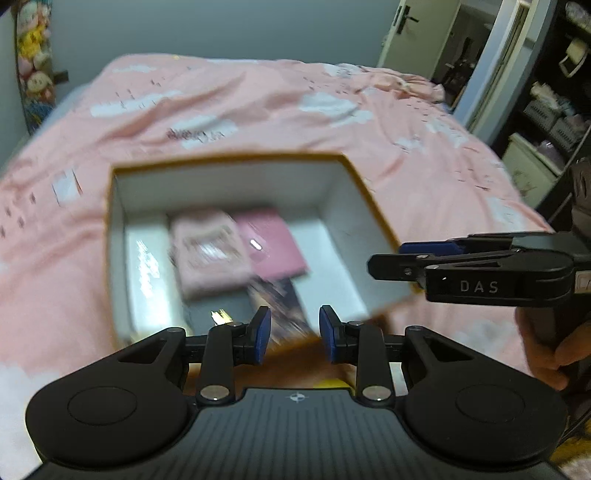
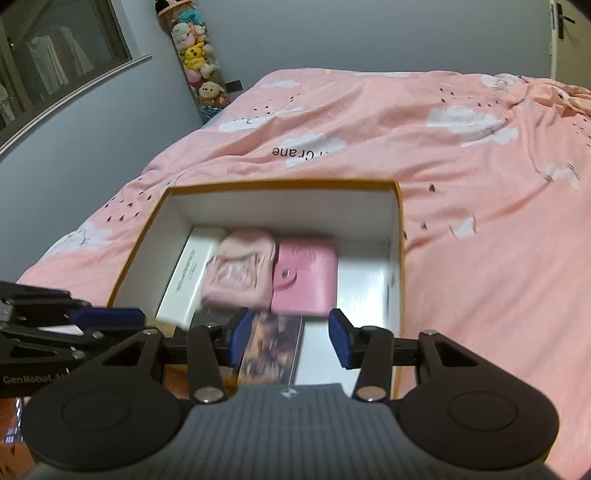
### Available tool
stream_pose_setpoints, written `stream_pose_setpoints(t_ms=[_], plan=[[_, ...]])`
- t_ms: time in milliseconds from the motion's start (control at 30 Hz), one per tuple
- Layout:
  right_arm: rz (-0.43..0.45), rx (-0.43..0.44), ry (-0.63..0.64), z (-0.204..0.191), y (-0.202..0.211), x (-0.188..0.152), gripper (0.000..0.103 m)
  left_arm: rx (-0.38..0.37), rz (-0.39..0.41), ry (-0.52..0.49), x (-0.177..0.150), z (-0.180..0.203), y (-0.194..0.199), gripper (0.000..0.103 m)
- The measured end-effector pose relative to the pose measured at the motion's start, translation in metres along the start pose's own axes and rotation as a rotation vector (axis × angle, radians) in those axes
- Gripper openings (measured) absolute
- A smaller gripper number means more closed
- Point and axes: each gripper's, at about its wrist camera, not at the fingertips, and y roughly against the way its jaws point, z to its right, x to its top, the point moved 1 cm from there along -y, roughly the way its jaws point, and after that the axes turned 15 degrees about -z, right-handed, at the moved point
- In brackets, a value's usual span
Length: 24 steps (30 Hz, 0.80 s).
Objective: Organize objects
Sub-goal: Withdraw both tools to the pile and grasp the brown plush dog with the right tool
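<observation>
An open box (image 1: 236, 162) (image 2: 284, 184) with orange outside and white inside sits on the pink bed. Inside lie a long white box (image 2: 186, 277) (image 1: 146, 273), a pale pink fabric pouch (image 2: 240, 273) (image 1: 210, 254), a pink snap wallet (image 2: 306, 280) (image 1: 273, 247) and a dark printed booklet (image 2: 269, 350) (image 1: 280, 302). My left gripper (image 1: 294, 334) is open and empty above the box's near edge. My right gripper (image 2: 288, 338) is open and empty above the booklet. Each gripper shows side-on in the other's view: the right (image 1: 384, 260), the left (image 2: 138, 319).
A pink duvet with white clouds (image 2: 461, 166) (image 1: 258, 96) covers the bed. A hanging column of plush toys (image 2: 199, 62) (image 1: 33, 66) is at the far wall. A window (image 2: 55, 59) is at left. An open door (image 1: 410, 33) and dark shelving (image 1: 554, 110) are at right.
</observation>
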Motion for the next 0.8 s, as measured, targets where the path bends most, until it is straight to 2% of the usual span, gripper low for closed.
stream_pose_setpoints(t_ms=[167,300,367,533,633,800], plan=[[-0.049,-0.011,-0.057,0.002,0.012,-0.055,0.049,0.004,-0.056,-0.047,-0.038,0.025,-0.021,0.034],[-0.124,-0.027,-0.149,0.011,0.010,-0.089,0.049,-0.043,-0.107,-0.056,-0.060,0.032,-0.039,0.034],[-0.156,-0.051,-0.186,0.018,0.006,-0.101,0.054,-0.064,-0.125,-0.051,-0.064,0.033,-0.046,0.034],[-0.258,-0.081,-0.323,0.033,-0.005,-0.128,0.060,-0.026,-0.165,-0.064,-0.073,0.040,-0.053,0.034],[-0.314,-0.066,-0.406,0.042,-0.011,-0.143,0.062,-0.025,-0.174,-0.068,-0.077,0.042,-0.053,0.034],[-0.404,0.008,-0.510,0.050,-0.031,-0.156,0.066,-0.021,-0.180,-0.064,-0.079,0.040,-0.053,0.034]])
